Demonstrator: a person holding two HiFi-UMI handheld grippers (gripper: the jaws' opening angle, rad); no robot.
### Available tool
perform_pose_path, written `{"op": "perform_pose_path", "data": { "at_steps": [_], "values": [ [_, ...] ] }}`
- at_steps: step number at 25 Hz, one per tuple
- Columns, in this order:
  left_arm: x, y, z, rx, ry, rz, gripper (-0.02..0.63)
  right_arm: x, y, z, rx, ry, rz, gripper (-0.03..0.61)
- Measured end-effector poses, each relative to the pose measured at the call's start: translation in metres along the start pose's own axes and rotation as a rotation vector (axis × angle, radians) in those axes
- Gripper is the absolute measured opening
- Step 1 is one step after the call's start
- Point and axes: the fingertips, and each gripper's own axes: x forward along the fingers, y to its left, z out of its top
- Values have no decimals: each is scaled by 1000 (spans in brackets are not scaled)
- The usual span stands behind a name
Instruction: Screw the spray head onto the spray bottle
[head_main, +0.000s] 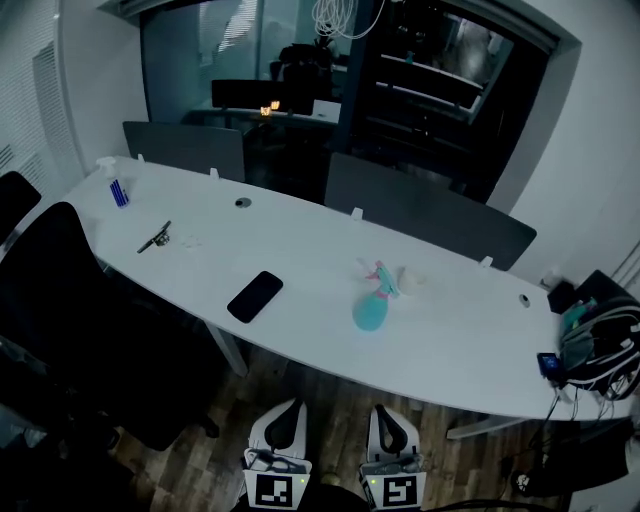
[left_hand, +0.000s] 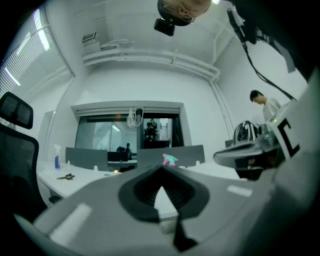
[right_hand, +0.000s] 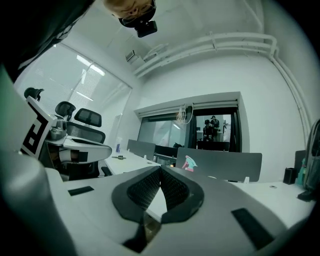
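Spray head (head_main: 380, 272) seems to sit atop the spray bottle (head_main: 368, 314) on the bench (head_main: 300, 240), tightness unclear; left tongs (head_main: 288, 412) and right tongs (head_main: 388, 415) at six o'clock, closed, empty

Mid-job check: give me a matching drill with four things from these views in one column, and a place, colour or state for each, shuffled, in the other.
Things:
1. spray bottle
2. phone
3. small blue bottle
4. left gripper

Descriptions:
a. at the far left end of the table
b. shut, empty, short of the table
c. teal, mid-table
d. black, flat near the table's front edge

Pairs: 1-c; 2-d; 3-a; 4-b
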Motion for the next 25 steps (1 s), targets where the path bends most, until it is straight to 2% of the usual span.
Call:
{"op": "perform_pose_path", "data": {
  "at_steps": [5,12,16,25],
  "values": [
    [10,-16,10,16,-14,-15,3,1,-14,10,1,-35,18,5],
    [24,-37,24,56,-69,-53,3,-7,-37,10,15,-53,-17,5],
    [30,-50,20,76,-41,-78,3,-11,-46,5,27,-43,-22,5],
    [38,-67,25,78,-59,-97,3,-18,-60,6,18,-57,-36,5]
  ]
}}
